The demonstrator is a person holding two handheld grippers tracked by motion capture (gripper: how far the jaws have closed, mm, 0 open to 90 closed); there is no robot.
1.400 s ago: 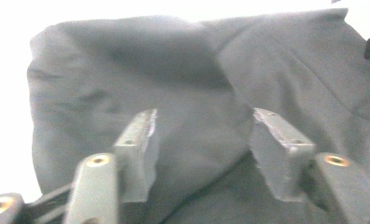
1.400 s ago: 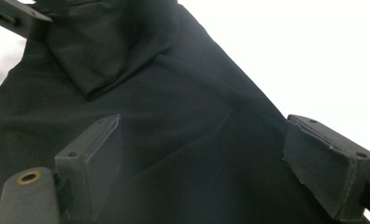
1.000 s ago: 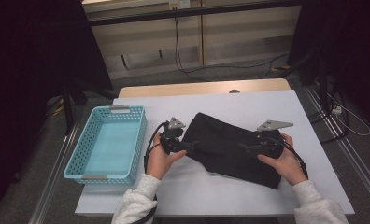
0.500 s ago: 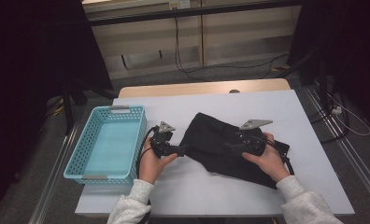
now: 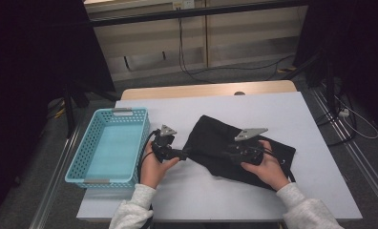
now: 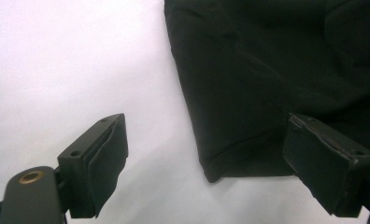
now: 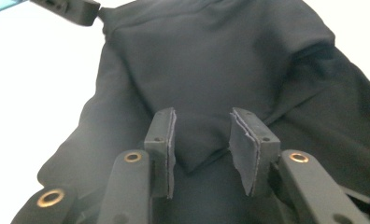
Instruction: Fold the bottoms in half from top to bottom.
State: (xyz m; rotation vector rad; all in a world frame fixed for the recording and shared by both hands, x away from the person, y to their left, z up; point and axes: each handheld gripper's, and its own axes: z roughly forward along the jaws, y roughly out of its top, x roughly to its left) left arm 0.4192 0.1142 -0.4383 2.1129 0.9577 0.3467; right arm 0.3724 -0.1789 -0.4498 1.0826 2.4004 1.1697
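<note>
Black cloth, some dark garment, lies partly folded on the white table, right of the turquoise basket, which sits apart from it near the table's left edge. Looks like a folding job mid-step, as far as I can judge.

The left gripper has its jaws spread wide, straddling the garment's near corner without biting it. The right gripper sits over the middle of the cloth, jaws parted around a small folded point of fabric, not yet pinched.

My take on doing it well: close each gripper on both layers at the hem, not just the top one, lift low and even so the fold doesn't slide open, and keep the edges lined up.

No brand, label or readable writing that I can make out anywhere.
</note>
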